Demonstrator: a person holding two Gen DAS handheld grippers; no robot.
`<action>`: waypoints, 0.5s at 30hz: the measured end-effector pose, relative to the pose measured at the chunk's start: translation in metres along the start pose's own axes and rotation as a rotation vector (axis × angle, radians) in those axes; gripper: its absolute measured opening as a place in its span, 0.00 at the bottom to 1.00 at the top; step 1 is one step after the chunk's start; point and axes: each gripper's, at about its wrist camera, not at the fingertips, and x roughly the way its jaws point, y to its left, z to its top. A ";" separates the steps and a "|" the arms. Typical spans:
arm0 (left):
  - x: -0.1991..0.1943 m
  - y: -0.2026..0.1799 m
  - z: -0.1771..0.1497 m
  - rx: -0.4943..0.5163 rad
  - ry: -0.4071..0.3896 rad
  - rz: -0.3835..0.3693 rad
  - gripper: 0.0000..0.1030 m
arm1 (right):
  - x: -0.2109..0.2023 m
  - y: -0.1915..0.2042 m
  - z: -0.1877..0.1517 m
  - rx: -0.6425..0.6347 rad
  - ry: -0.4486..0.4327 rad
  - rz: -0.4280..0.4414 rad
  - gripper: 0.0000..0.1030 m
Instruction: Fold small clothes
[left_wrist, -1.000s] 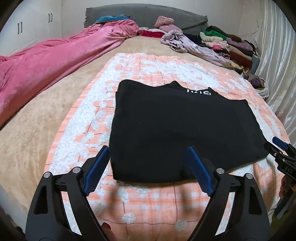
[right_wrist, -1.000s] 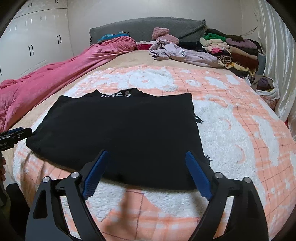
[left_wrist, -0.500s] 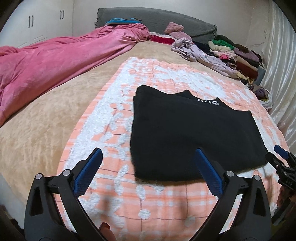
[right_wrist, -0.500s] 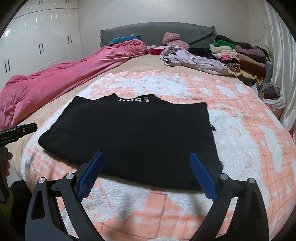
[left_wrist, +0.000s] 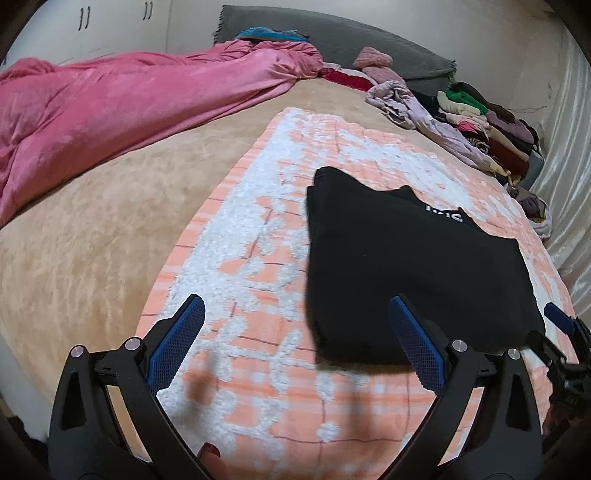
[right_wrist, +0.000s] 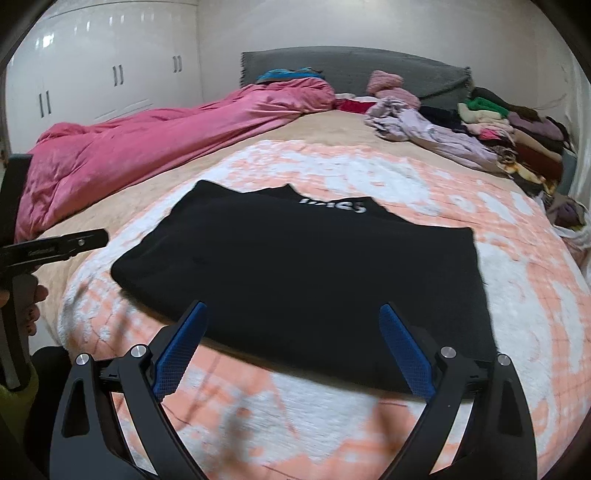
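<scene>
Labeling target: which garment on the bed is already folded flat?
The black folded garment with white lettering on the orange-white blanket; the lilac garment lies crumpled.

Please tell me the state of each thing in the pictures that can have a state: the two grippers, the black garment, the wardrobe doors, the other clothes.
Left gripper: jaws open, empty.
Right gripper: jaws open, empty.
Black garment: lying flat, partly folded.
Pink duvet: crumpled.
Clothes pile: stacked.
Lilac garment: unfolded.
Wardrobe doors: shut.

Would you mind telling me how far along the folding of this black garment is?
The black garment already lies in a flat rectangle on the checked blanket. Nothing is in hand: left gripper and right gripper are open. Unfolded clothes remain.
</scene>
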 end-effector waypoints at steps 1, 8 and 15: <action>0.002 0.004 0.001 -0.007 0.003 0.002 0.90 | 0.002 0.004 0.000 -0.007 0.002 0.008 0.91; 0.013 0.020 0.006 -0.034 0.017 0.018 0.90 | 0.024 0.039 0.003 -0.079 0.024 0.061 0.91; 0.027 0.027 0.016 -0.035 0.039 0.028 0.90 | 0.045 0.067 0.004 -0.143 0.044 0.088 0.91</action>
